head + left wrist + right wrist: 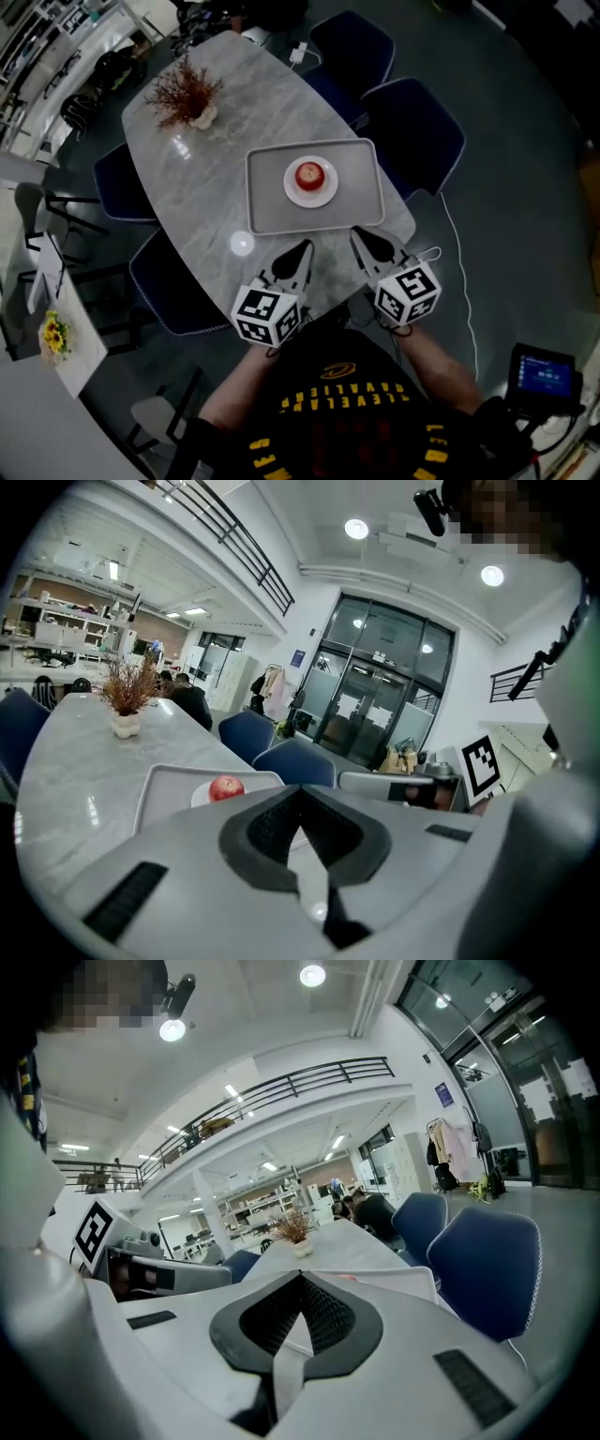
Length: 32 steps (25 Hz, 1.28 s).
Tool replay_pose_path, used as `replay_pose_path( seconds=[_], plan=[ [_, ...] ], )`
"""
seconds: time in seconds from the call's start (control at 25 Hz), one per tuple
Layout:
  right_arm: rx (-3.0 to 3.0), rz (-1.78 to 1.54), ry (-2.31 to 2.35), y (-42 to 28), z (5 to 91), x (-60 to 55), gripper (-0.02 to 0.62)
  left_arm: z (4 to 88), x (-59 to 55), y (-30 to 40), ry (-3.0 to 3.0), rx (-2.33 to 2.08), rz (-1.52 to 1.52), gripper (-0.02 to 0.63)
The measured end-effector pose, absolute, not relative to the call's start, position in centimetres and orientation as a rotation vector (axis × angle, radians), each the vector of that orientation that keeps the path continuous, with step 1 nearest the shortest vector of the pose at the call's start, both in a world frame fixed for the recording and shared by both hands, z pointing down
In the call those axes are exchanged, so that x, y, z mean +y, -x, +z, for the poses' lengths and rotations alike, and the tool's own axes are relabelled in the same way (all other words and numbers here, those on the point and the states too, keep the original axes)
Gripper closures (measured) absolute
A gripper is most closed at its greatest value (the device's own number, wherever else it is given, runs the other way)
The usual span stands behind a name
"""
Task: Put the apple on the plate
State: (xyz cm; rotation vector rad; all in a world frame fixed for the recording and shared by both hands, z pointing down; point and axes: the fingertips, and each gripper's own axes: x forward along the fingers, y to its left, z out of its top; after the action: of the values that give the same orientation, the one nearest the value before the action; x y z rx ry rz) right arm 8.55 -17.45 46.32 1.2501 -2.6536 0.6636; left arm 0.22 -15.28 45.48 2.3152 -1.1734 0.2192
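The apple [309, 174] sits on the small white plate [292, 191], and the plate stands in the middle of a grey tray [267, 208] on the marble table [202, 178]. The left gripper [300, 253] and the right gripper [366, 242] are both at the near edge of the table, just beside the tray and apart from the apple. Each gripper has its jaws closed together with nothing between them. A pot with a dry reddish plant [186, 94] stands at the far end of the table.
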Motion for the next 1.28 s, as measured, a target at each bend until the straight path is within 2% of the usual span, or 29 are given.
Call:
replay_pose_path(
  seconds=[0.6,1.28],
  plan=[
    [-2.822,0.423,-1.214,-7.3,37.6,-9.3,0.589,36.7,-7.8,-3.9,-2.506,-1.246,0.071,0.604],
    [-2.853,0.317,-1.221,-8.4,36.4,-8.5,0.589,35.9,-7.6,-4.1,-2.530,-1.310,0.032,0.604]
  ],
)
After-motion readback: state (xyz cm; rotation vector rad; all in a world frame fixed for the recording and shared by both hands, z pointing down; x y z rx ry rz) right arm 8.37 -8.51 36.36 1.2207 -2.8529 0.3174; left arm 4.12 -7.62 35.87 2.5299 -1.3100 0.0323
